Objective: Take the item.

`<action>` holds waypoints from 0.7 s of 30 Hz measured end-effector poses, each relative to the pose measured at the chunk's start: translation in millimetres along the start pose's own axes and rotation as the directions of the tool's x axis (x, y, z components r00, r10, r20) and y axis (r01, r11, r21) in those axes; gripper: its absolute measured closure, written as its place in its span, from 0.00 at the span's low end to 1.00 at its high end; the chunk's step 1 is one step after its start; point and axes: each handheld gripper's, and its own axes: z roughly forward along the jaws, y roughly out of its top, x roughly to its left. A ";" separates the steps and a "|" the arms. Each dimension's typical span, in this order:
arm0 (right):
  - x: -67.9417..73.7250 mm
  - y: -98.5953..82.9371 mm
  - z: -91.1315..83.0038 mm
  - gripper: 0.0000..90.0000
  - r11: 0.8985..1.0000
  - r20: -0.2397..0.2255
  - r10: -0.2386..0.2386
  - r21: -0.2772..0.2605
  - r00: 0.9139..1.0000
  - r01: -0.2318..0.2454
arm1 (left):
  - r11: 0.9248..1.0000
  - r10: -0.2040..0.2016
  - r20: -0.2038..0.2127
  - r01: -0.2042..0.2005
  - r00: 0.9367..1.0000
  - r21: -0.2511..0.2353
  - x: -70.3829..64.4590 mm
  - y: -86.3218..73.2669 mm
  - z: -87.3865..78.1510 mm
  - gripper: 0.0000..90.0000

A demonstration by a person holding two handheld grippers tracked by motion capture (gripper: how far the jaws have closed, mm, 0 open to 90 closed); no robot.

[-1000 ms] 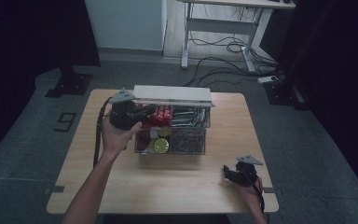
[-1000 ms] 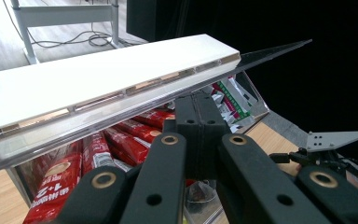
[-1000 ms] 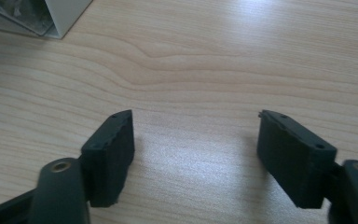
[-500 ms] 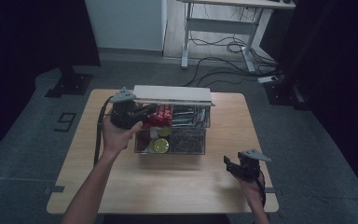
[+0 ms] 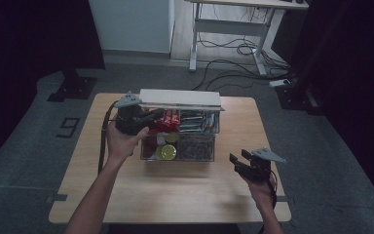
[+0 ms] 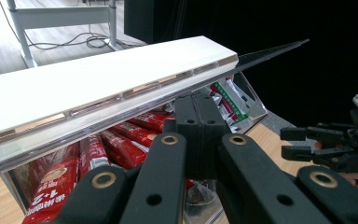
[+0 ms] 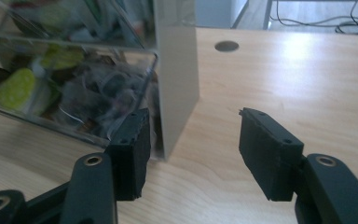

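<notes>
Clear acrylic forms the organiser box [image 5: 180, 139] at the centre of the high view, on the wooden table [image 5: 126, 195]. Its white-topped lid [image 5: 180, 99] is raised above the compartments. The left gripper [image 5: 148, 118] sits at the box's left end, just under that lid; in the left gripper view its jaws are pressed together with nothing between them, pointing beneath the lid [image 6: 107, 88] at red sachets [image 6: 88, 158]. The right gripper [image 5: 238, 162] hovers at lower right of the high view, apart from the box, jaws spread wide and empty.

The step in hand looks like opening the lid. Next, the left gripper would need to lift it fully, or the right one should move in to steady the box.
</notes>
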 end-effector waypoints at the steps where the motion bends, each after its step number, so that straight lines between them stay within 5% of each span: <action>1: 0.0 0.0 0.0 0.48 1.000 0.000 0.000 0.000 1.000 0.000 | 1.000 0.000 0.000 0.000 1.000 0.000 0.0 0.0 0.0 1.00; 21: 22.4 46.4 -0.2 0.50 0.997 -0.055 -0.042 -0.061 0.998 0.038 | 1.000 -0.005 0.005 0.005 1.000 0.000 0.4 0.0 0.1 1.00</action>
